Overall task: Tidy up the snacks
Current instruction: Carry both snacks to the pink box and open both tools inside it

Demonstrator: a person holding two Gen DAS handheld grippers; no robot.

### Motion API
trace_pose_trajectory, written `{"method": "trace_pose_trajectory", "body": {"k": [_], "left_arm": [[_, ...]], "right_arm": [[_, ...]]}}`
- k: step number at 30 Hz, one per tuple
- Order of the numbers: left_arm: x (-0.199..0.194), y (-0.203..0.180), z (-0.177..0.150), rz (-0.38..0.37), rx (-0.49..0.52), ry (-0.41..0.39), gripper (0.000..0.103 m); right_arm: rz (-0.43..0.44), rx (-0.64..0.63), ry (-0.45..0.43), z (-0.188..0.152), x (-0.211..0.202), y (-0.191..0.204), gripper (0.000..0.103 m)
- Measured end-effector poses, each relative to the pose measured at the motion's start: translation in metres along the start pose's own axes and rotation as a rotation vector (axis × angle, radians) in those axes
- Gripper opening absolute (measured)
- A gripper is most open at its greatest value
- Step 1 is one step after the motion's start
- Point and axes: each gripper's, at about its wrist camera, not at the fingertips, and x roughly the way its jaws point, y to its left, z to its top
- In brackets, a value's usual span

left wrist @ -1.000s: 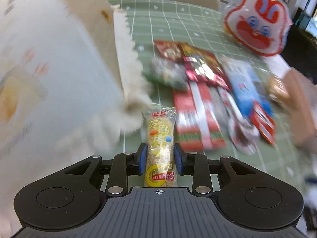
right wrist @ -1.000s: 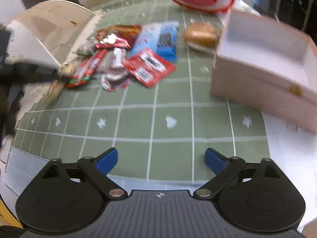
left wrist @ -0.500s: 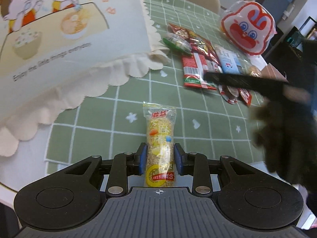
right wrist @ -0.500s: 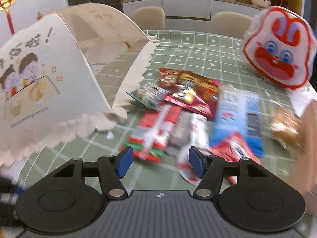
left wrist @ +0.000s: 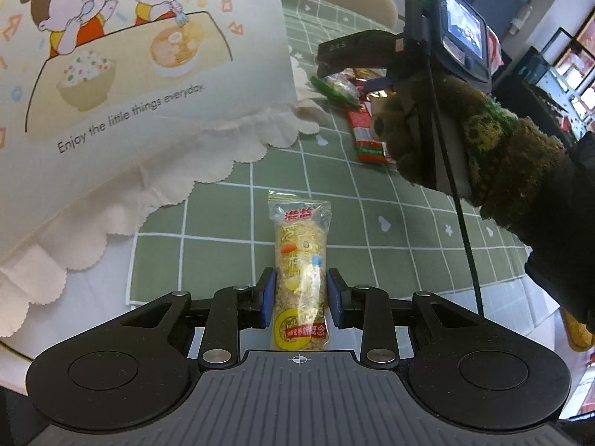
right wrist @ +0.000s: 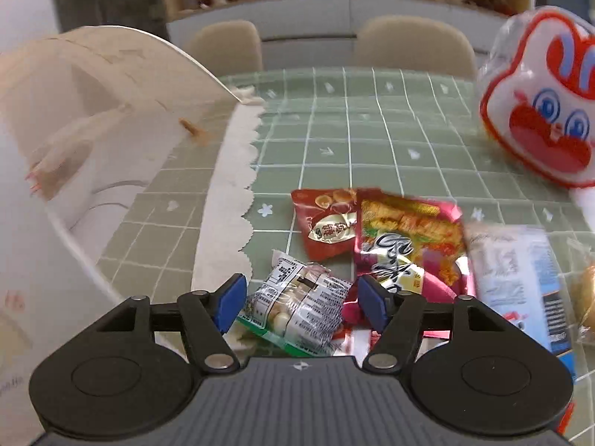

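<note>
Between left gripper (left wrist: 300, 299) fingers, a cereal bar (left wrist: 300, 275) sits clamped.

- We count two grippers: the left gripper (left wrist: 300, 297) and the right gripper (right wrist: 302, 303).
- One yellow grain bar (left wrist: 300, 271).
- One clear green-edged packet (right wrist: 297, 310).
- Two red snack bags (right wrist: 327, 223) (right wrist: 409, 238).
- One blue-and-white pack (right wrist: 517, 278).
- One rabbit-face bag (right wrist: 539, 100).
- Two chairs (right wrist: 227, 46) (right wrist: 412, 42).
- One gloved hand (left wrist: 465, 133).

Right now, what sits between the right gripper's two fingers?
In the right wrist view, a clear packet of pale round snacks with a green edge lies between the open right gripper's blue pads, which are apart from it, not clamped.
</note>
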Motion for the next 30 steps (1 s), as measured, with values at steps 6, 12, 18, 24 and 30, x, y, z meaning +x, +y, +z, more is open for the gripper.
{"method": "trace_pose_trajectory", "body": {"k": [6,12,18,24,30], "left_arm": [[0.003,0.006,0.009,-0.060,-0.005,0.013,0.034],[0.010,0.004,0.020,-0.111,0.033,0.029,0.034],[0.020,0.000,0.025,-0.129,0.056,0.035,0.034],[0.016,-0.003,0.022,-0.120,0.074,0.036,0.034],[0.009,-0.005,0.015,-0.120,0.087,0.046,0.034]], "right_arm": [[0.027,-0.163,0.064,-0.010,-0.020,0.019,0.036],[0.043,-0.112,0.106,-0.036,-0.058,0.006,0.033],[-0.017,-0.185,0.095,-0.079,-0.103,-0.005,0.033],[-0.080,-0.155,-0.014,-0.082,-0.110,-0.004,0.071],[-0.082,-0.096,0.087,-0.083,-0.071,-0.007,0.062]]}}
